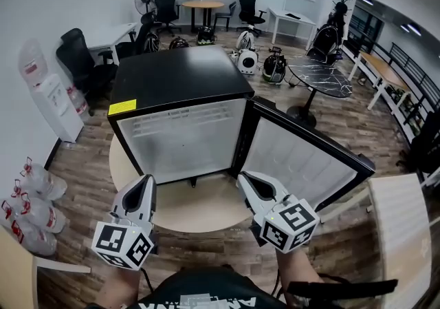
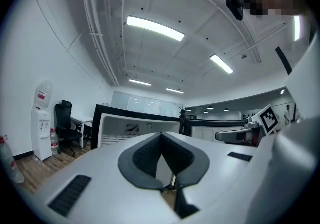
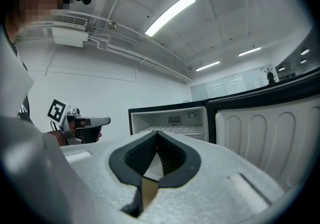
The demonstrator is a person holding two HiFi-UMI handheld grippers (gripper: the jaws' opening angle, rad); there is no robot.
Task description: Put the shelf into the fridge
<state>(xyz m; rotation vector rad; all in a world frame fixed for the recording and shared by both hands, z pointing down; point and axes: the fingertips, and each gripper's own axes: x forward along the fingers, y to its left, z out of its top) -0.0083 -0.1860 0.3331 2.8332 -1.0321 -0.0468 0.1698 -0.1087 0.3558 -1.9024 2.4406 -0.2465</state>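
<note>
The likeliest mishap here is a tool clipping the open door (image 1: 307, 157) or nudging the fridge (image 1: 179, 77) on its round table (image 1: 199, 206). That could jolt the shelf (image 1: 180, 116), a thin white wire rack that seems, as far as the wide lens shows, to sit high inside the cavity. The left gripper (image 1: 146, 181) and right gripper (image 1: 242, 177) both have their jaws pressed together at the tips, holding nothing. The fridge is boxy and glossy black with a smooth white lining, the door's inner panel is ribbed, and the table is pale wood.
</note>
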